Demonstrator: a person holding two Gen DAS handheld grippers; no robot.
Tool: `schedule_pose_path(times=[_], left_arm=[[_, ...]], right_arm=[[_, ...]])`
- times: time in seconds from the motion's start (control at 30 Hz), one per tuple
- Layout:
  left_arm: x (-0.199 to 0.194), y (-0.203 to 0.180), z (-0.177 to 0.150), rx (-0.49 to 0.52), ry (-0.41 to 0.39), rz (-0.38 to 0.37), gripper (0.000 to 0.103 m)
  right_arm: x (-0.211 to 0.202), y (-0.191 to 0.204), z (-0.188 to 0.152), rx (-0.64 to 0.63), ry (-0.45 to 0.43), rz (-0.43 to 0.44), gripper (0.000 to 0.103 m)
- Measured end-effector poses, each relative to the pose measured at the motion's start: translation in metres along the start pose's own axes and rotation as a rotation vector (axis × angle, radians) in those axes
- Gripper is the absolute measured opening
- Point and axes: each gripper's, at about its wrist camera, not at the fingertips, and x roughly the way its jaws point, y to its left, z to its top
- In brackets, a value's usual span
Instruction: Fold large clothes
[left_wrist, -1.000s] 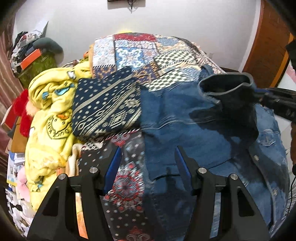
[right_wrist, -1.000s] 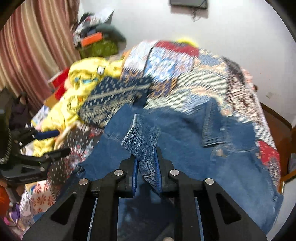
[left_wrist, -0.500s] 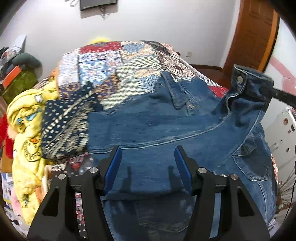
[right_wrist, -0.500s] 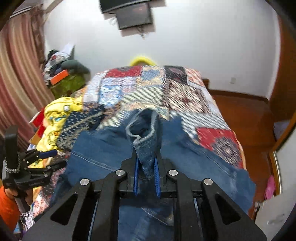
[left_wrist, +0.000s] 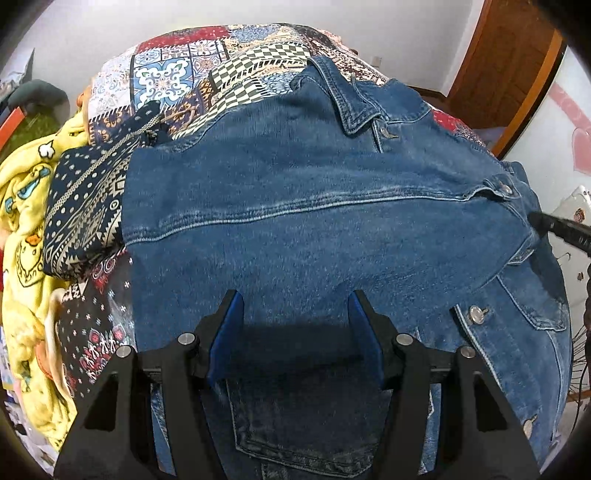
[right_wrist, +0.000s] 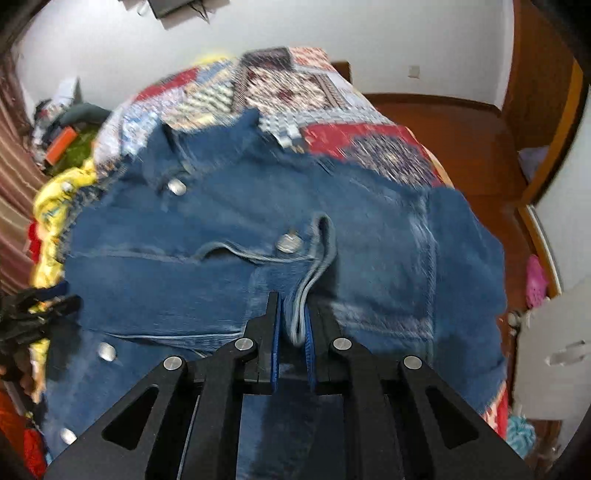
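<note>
Pinching a cuff-like fold of the denim jacket (right_wrist: 229, 236) at lower centre, the right gripper (right_wrist: 291, 325) seems to be laying a sleeve across the bed-spread garment, while the empty, part-open left gripper (left_wrist: 295, 325) hovering over the jacket's middle should smooth it next.

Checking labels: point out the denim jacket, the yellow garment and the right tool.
denim jacket (left_wrist: 314, 229): left wrist view, back panel.
yellow garment (left_wrist: 26, 236): left wrist view, printed middle.
right tool (right_wrist: 293, 325): right wrist view, between fingertips.
</note>
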Motion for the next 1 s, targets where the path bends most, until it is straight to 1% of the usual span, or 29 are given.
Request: schedule_pose_path(times=[0.17,0.23,0.3,0.33,0.4,0.5,0.53,0.6,0.7,0.8,0.83,0.93,1.0], left_arm=[[0.001,-0.005,-0.006,0.02,-0.017,0.021,0.066],[0.001,-0.008,-0.009,0.039,-0.027,0.041,0.066],[0.0,-0.01,-0.01,0.049,-0.03,0.054,0.066],[-0.002,-0.011,-0.009,0.05,-0.026,0.054,0.066],[-0.006,-0.012,-0.006,0.048,-0.024,0.042,0.066],[-0.019,-0.015,0.003,0.048,-0.063,0.033,0.066],[-0.025,-0.017,0.007,0.05,-0.083,0.033,0.066],[-0.035,-0.022,0.017,0.049,-0.118,0.029,0.066],[-0.045,-0.028,0.034,0.034,-0.161,0.008,0.067],[-0.048,-0.035,0.047,0.016,-0.19,-0.029,0.071],[-0.048,-0.038,0.051,0.012,-0.196,-0.039,0.071],[-0.041,-0.046,0.057,0.006,-0.183,-0.053,0.071],[-0.035,-0.05,0.057,0.003,-0.164,-0.07,0.071]], right_arm=[[0.001,-0.02,-0.017,-0.011,0.024,-0.129,0.011],[-0.001,-0.027,-0.02,-0.004,0.051,-0.152,0.018],[-0.005,-0.033,-0.023,0.009,0.06,-0.129,0.033],[-0.01,-0.036,-0.024,0.018,0.051,-0.119,0.036],[-0.022,-0.04,-0.026,0.029,0.031,-0.128,0.053],[-0.044,-0.047,-0.027,0.05,-0.03,-0.163,0.068],[-0.051,-0.05,-0.027,0.061,-0.046,-0.169,0.071],[-0.067,-0.061,-0.029,0.093,-0.072,-0.174,0.079],[-0.081,-0.083,-0.035,0.162,-0.082,-0.161,0.081],[-0.08,-0.104,-0.046,0.238,-0.048,-0.094,0.081],[-0.078,-0.109,-0.05,0.255,-0.035,-0.087,0.081],[-0.069,-0.124,-0.063,0.312,0.009,-0.07,0.081],[-0.057,-0.14,-0.073,0.377,0.039,-0.027,0.081]])
